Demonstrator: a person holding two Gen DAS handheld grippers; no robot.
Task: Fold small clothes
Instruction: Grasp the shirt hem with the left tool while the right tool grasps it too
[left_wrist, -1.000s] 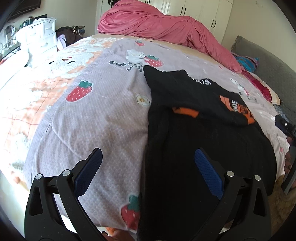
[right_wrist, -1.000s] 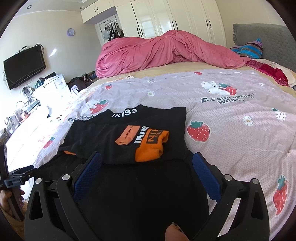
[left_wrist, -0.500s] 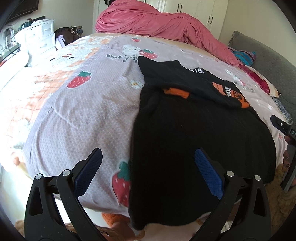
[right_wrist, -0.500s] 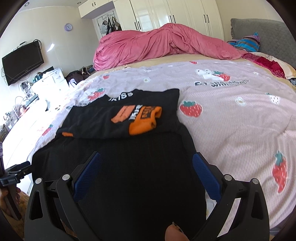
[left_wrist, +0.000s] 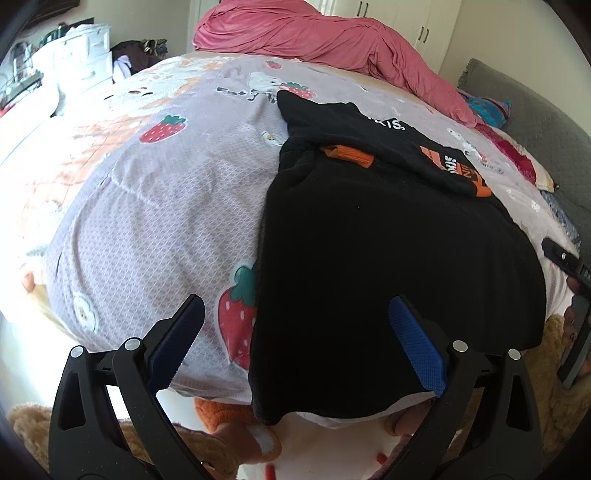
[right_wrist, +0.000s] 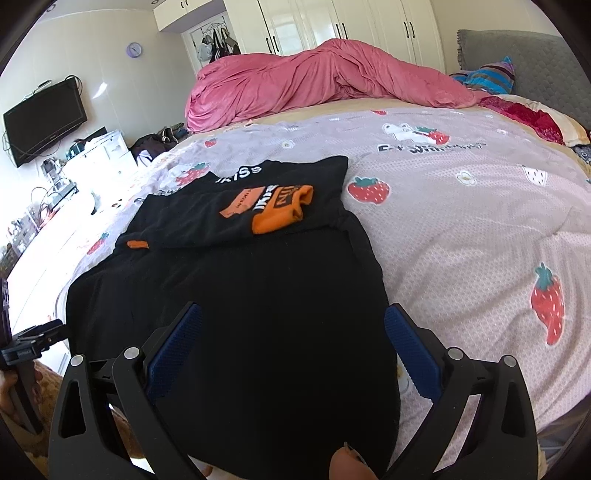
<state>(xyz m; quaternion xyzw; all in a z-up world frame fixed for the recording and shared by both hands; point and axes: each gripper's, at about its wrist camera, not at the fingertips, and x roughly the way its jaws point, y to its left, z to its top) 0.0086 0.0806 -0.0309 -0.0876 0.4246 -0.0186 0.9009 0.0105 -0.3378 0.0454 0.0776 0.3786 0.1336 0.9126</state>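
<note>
Bed (right_wrist: 461, 229): covered by a strawberry-print sheet (lilac); pink duvet (right_wrist: 314, 81) heaped at the far side, white wardrobes (right_wrist: 332, 26) behind. Black garment (right_wrist: 240, 314): spread flat at the near edge, its far part folded back, orange print shown. Left gripper (left_wrist: 295, 343) and right gripper (right_wrist: 293, 343): held above the hem, fingers apart, nothing gripped. Hem partly hidden.

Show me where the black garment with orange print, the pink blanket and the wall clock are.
Black garment with orange print (right_wrist: 258, 295): right wrist view, plain lower body.
Crumpled pink blanket (right_wrist: 295, 81): right wrist view, middle folds.
Round purple wall clock (right_wrist: 134, 49): right wrist view, face.
</note>
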